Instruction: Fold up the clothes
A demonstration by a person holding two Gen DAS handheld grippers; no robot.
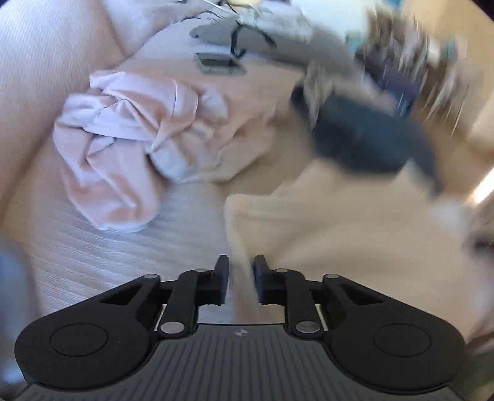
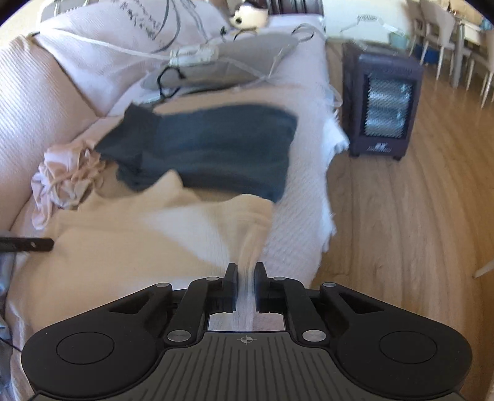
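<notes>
The cream garment [image 2: 129,246] lies spread on the sofa seat [image 2: 296,222], and every place here is told from it; the right gripper [image 2: 246,285] has its jaws drawn narrow and clamped on a gathered fold at the garment's near right edge, the cloth running up between the two pads toward the camera; the left gripper [image 1: 241,277] also stands narrow, set at the garment's near left corner [image 1: 324,234], with a pale streak of cloth between its pads, yet the blur there leaves it unclear whether the pads truly press on it; in the right wrist view a dark fingertip [image 2: 34,244] of the left gripper pokes in at the garment's left side, level with its middle; beyond the garment's far edge, and lapping over it, lies a dark blue garment [image 2: 210,148]; to the far left of the cream garment, against the sofa's back, sits a crumpled pink cloth [image 1: 123,138]; farther behind the blue piece are a grey cushion [image 2: 228,61] with cords lying on it and a pale printed pillow [image 2: 123,27]; off the garment's right side, past the fringed sofa throw, stands a dark heater [image 2: 383,105] on the wooden floor [image 2: 401,246].
</notes>
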